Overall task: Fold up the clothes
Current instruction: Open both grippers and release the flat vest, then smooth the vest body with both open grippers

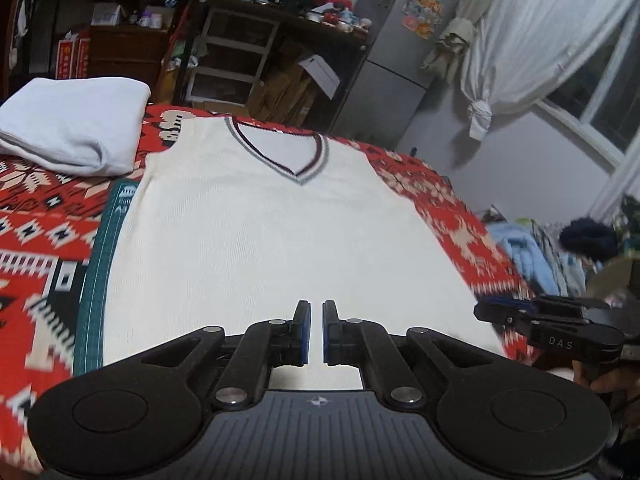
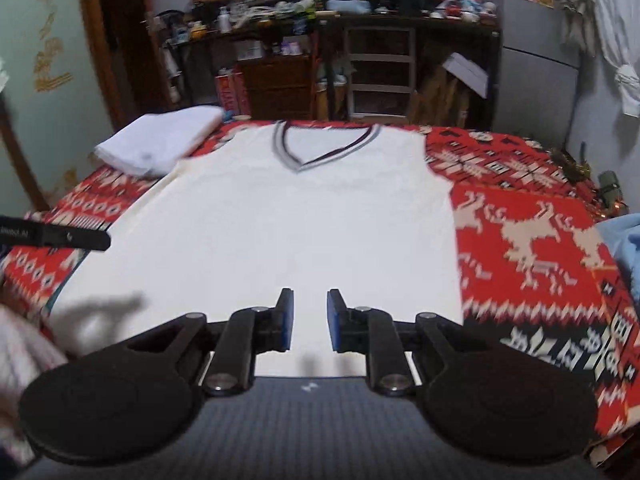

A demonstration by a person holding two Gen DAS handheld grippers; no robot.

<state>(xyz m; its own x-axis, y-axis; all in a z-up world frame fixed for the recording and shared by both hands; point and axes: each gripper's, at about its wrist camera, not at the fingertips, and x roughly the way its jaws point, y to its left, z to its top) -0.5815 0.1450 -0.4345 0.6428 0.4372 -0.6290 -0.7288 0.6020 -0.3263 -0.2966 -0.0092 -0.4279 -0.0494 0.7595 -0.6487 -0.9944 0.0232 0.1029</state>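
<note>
We see cream vest (image 1: 256,240) spread flat, ready for folding — left gripper (image 1: 316,330) and right gripper (image 2: 310,318) hover at hem, fingers apart, empty.

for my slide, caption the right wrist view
Open right claw poised above cream V-neck vest spread flat on red patterned cloth.

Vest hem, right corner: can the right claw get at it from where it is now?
Probably yes. The right claw hovers open over the cream vest near its hem, and nothing lies on the vest or on the red patterned cloth beside that corner.
</note>
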